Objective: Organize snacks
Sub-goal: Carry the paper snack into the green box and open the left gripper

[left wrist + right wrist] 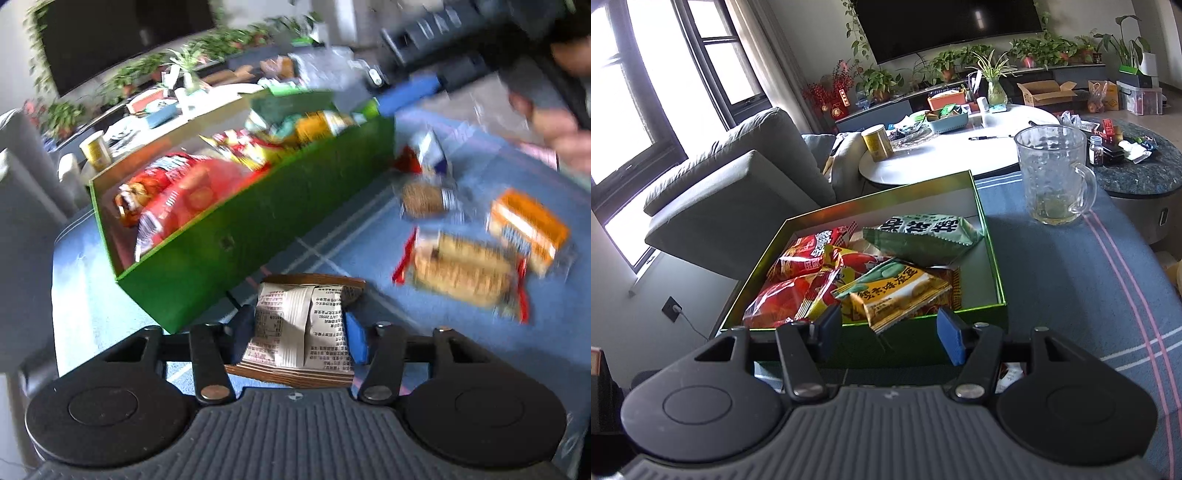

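My left gripper (299, 332) is shut on a brown snack packet (299, 321) whose white printed back faces me; both blue pads press its sides. It hangs just in front of the near corner of the green box (258, 229). The box holds red, yellow and green snack bags. On the blue tablecloth to the right lie a long wafer packet (461, 273), an orange packet (528, 225) and a round cookie packet (424, 201). My right gripper (886, 328) stands open over the near wall of the green box (993, 258), just short of an orange-and-green packet (897, 291) inside.
A glass mug (1052, 177) stands on the tablecloth beyond the box's right corner. A white round table (960, 155) with clutter and a grey sofa (738, 184) sit behind. A person's hand (554, 122) shows at the upper right of the left wrist view.
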### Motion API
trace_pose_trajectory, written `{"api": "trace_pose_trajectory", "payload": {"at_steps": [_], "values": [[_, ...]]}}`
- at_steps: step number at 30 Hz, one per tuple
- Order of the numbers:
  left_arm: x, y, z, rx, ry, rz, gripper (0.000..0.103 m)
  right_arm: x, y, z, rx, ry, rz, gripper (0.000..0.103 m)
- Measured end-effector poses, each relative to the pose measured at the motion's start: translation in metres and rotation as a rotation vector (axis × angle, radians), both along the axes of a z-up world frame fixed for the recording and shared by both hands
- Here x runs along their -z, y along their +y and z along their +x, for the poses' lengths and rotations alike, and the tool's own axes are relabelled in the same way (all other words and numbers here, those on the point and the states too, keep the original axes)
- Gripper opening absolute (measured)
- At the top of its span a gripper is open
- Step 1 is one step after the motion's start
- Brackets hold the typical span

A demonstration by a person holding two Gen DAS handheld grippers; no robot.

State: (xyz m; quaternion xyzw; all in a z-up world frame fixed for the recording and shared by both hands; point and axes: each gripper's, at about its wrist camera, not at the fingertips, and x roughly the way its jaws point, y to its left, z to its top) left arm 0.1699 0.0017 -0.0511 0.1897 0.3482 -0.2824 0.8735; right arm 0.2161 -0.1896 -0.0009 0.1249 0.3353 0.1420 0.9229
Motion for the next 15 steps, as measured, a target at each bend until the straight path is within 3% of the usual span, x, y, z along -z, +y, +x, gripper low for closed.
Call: {"api": "trace_pose_trajectory", "payload": {"at_steps": [8,11,14,15], "values": [[-0.055,0.001,-0.004,-0.062,-0.181,-0.131,0.049,-0.004,-0.005,0.002,0.027,-0.015,0.011,0.088],[-0.068,-0.008,0.024,-0.177,-0.266,-0.133,0.049,-0.003,-0.006,0.004,0.041,-0.013,0.021,0.088],[-0.071,-0.006,0.063,-0.284,-0.265,-0.221,0.051,-0.003,-0.007,0.004,0.043,-0.011,0.026,0.088],[-0.069,-0.007,0.075,-0.313,-0.253,-0.229,0.057,-0.002,-0.007,0.004,0.043,-0.010,0.025,0.088]]}}
